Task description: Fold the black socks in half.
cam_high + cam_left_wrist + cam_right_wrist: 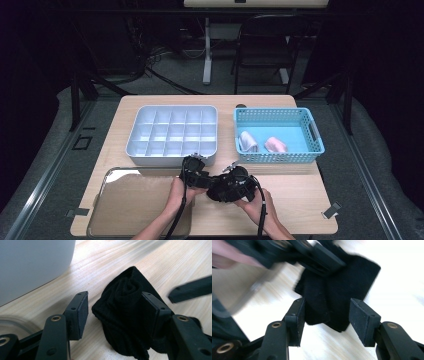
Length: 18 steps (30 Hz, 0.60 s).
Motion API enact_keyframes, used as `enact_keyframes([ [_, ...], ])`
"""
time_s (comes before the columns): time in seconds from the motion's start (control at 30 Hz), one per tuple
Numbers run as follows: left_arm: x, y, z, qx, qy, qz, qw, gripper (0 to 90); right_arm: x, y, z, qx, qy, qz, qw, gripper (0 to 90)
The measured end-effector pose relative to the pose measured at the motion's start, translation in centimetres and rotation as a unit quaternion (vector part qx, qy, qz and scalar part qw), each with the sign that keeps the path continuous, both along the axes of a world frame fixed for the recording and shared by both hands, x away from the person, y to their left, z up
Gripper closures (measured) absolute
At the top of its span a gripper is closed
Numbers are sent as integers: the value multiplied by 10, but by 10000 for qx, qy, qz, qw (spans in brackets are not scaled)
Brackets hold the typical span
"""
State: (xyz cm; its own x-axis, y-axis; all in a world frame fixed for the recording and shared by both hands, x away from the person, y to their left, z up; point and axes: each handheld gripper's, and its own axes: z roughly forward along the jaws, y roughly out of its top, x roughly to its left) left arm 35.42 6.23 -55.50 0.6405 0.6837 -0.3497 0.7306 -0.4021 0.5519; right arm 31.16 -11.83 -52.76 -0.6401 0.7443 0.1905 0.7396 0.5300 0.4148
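A black sock (125,322), rolled into a bundle, lies on the wooden table just in front of the white organiser. My left gripper (115,302) stands open around it: the right pad rests against the cloth and the left pad (81,312) is a gap away. My right gripper (328,307) is open too, with the sock's (352,275) near edge between its pads. In the high view, the left gripper (202,177) and right gripper (220,186) meet nose to nose at the front middle of the table, hiding the sock.
A white compartment organiser (172,132) sits behind the hands. To the right, a blue basket (280,157) holds a white roll (247,141) and a pink roll (275,145). A clear shallow tray (135,200) lies at the front left.
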Motion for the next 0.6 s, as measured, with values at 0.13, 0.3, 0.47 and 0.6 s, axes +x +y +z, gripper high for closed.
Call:
enact_keyframes([
  [0.13, 2, 1, -2, -42, 165, -86, 9998, 425, 6, 0, -10, -109, 188, 42, 9998, 518],
  [0.3, 2, 0, -6, -127, 420, -150, 9989, 427, 8, 2, -16, -183, 130, 120, 9997, 556],
  [0.47, 4, 1, -10, -235, 662, -182, 9974, 424, 8, 2, -16, -228, 78, 186, 9995, 575],
  [0.6, 4, 1, -11, -294, 747, -220, 9965, 428, 8, 1, -17, -222, 54, 203, 9995, 578],
])
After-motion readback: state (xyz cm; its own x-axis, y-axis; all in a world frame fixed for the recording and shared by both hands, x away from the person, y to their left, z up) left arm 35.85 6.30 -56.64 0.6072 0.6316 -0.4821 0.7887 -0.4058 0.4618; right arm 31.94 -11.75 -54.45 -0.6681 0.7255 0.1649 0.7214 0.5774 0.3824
